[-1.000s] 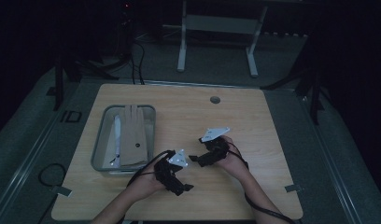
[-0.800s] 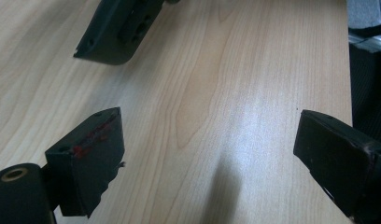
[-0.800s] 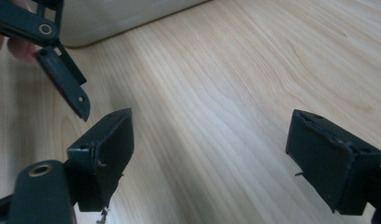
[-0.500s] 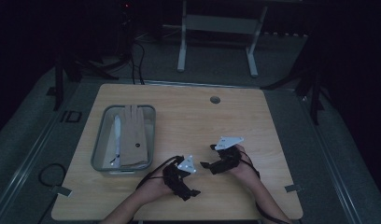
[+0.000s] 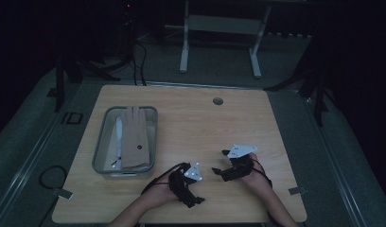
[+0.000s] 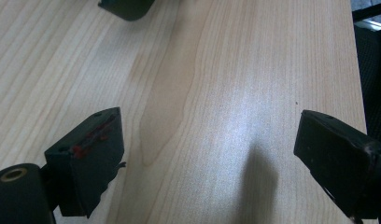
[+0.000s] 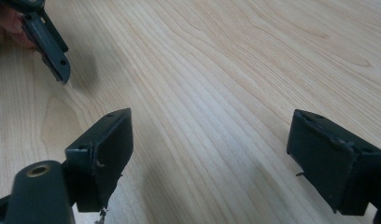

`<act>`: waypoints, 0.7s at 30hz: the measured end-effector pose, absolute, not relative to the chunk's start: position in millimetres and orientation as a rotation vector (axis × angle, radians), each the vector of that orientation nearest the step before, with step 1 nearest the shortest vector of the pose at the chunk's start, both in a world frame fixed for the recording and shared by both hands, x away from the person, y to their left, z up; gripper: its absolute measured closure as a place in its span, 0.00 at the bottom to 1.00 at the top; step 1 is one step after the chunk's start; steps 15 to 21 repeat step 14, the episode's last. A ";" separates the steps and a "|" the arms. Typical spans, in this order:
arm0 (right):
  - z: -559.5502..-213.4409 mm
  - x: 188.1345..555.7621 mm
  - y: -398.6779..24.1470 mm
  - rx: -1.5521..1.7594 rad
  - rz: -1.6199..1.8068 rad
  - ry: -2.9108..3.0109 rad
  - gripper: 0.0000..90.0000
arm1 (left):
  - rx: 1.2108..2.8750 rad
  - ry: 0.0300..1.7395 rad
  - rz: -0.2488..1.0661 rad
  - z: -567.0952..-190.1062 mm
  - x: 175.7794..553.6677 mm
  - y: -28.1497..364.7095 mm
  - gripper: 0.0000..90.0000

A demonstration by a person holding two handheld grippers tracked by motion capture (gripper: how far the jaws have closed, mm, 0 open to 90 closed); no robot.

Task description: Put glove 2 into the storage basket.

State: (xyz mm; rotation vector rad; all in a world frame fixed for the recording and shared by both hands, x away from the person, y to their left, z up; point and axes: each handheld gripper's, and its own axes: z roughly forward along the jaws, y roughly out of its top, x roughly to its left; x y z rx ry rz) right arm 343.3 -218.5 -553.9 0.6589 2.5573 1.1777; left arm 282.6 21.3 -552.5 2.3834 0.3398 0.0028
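My left gripper (image 5: 191, 187) rests low over the wooden table (image 5: 191, 123) near its front edge, held in a hand. In the left gripper view, the gripper (image 6: 207, 154) is open, with bare wood between its jaws. My right gripper (image 5: 221, 162) sits just to the right of it, pointing left toward it. It too is open (image 7: 209, 154), with nothing between its jaws. One jaw of the left gripper (image 7: 48, 42) shows at the upper left of the right gripper view.
A clear tray (image 5: 101, 156) stands at the table's left, holding flat tan pieces (image 5: 134, 137) and a slim white object (image 5: 118, 137). A round cable hole (image 5: 218, 100) lies at the back middle. A metal stand (image 5: 219, 28) and cables lie on the floor beyond.
Both grippers have drifted toward the near edge and a little to the right. Their jaws stay open and nothing has been picked up.
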 end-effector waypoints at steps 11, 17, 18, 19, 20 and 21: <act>-555.4 345.2 -219.8 0.668 1.166 2.556 0.15 | 2.367 0.339 -0.010 -553.1 284.7 23.3 0.09; -555.3 345.0 -219.7 0.667 1.169 2.553 0.15 | 2.358 0.339 -0.011 -553.5 285.5 24.2 0.09; -555.3 345.0 -219.7 0.667 1.169 2.553 0.15 | 2.358 0.339 -0.011 -553.5 285.5 24.2 0.09; -555.3 345.0 -219.7 0.667 1.169 2.553 0.15 | 2.358 0.339 -0.011 -553.5 285.5 24.2 0.09; -555.3 345.0 -219.7 0.667 1.169 2.553 0.15 | 2.358 0.339 -0.011 -553.5 285.5 24.2 0.09; -555.3 345.0 -219.7 0.667 1.169 2.553 0.15 | 2.358 0.339 -0.011 -553.5 285.5 24.2 0.09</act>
